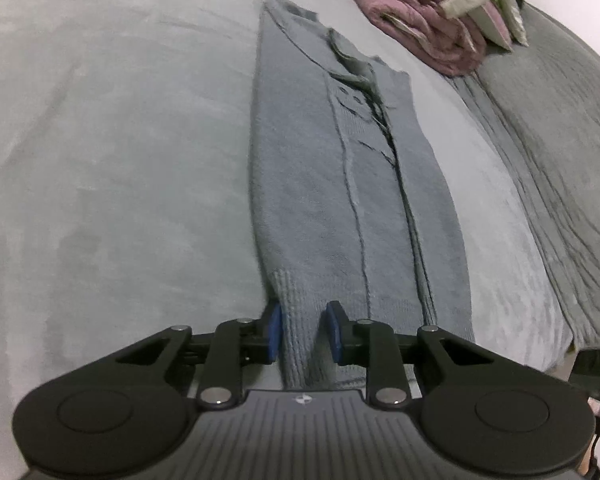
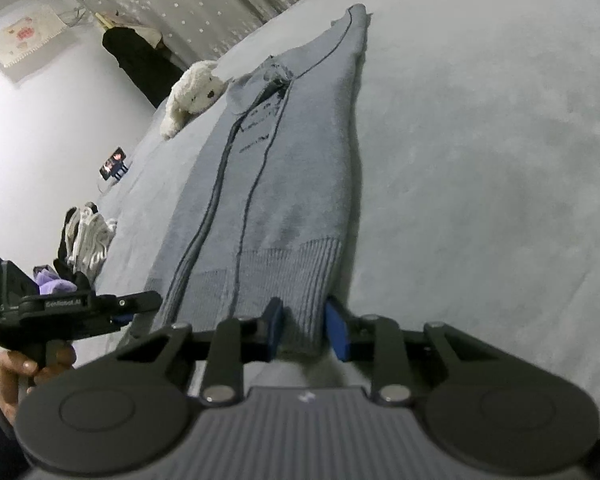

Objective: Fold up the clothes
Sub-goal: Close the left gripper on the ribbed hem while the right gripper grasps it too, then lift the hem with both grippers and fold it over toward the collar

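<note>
A grey-blue sweater, already narrowed into a long strip, is being kept flat on the bed, its long axis running straight away from both grippers toward the collar. Its ribbed hem is being pinched at the near end: one corner is being held in the nearly closed left gripper, the other in the right gripper, likewise narrowed onto the knit. Both are being angled downward, side by side. The hem is probably about to be carried forward to the collar.
</note>
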